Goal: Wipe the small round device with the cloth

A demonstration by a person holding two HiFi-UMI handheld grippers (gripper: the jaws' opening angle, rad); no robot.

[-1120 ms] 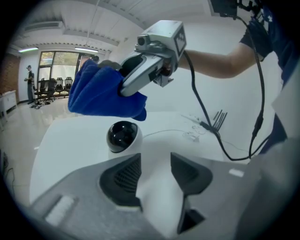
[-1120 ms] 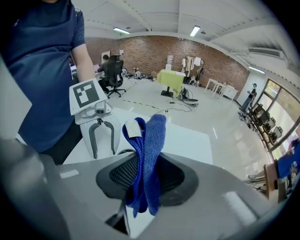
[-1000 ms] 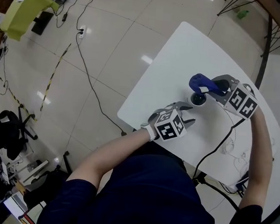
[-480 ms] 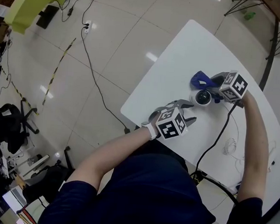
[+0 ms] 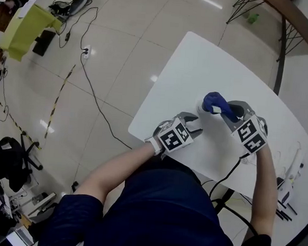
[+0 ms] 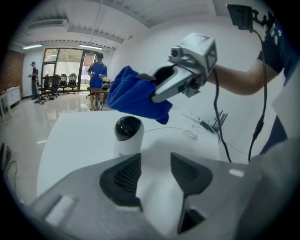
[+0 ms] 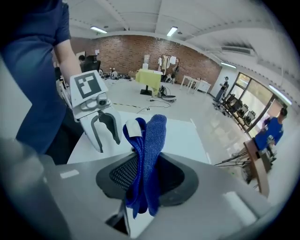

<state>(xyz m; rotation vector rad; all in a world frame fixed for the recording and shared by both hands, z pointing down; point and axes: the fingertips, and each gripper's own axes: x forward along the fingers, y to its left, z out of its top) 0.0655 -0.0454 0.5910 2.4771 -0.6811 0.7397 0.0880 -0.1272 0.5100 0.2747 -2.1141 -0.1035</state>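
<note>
The small round device (image 6: pixel 127 134), white with a black dome, stands on the white table (image 5: pixel 201 60). In the head view only a white sliver of the device (image 5: pixel 201 105) shows beneath the blue cloth (image 5: pixel 215 102). My right gripper (image 7: pixel 145 176) is shut on the blue cloth (image 7: pixel 148 154) and holds it just over the device's top; whether they touch I cannot tell. My left gripper (image 6: pixel 154 173) is open and empty, a short way in front of the device, near the table's front edge. From its view the right gripper (image 6: pixel 187 65) comes in from the upper right with the cloth (image 6: pixel 136 96).
A black cable (image 5: pixel 229 173) runs from the right gripper down off the table's near edge. Thin wires (image 5: pixel 294 157) lie on the table's right part. The table's left edge (image 5: pixel 144 108) is close to the left gripper; cables lie across the floor (image 5: pixel 93 83) beyond it.
The right gripper has swung round with the cloth from beside the device to over it, so the cloth now covers the device in the head view. The left gripper has shifted slightly.
</note>
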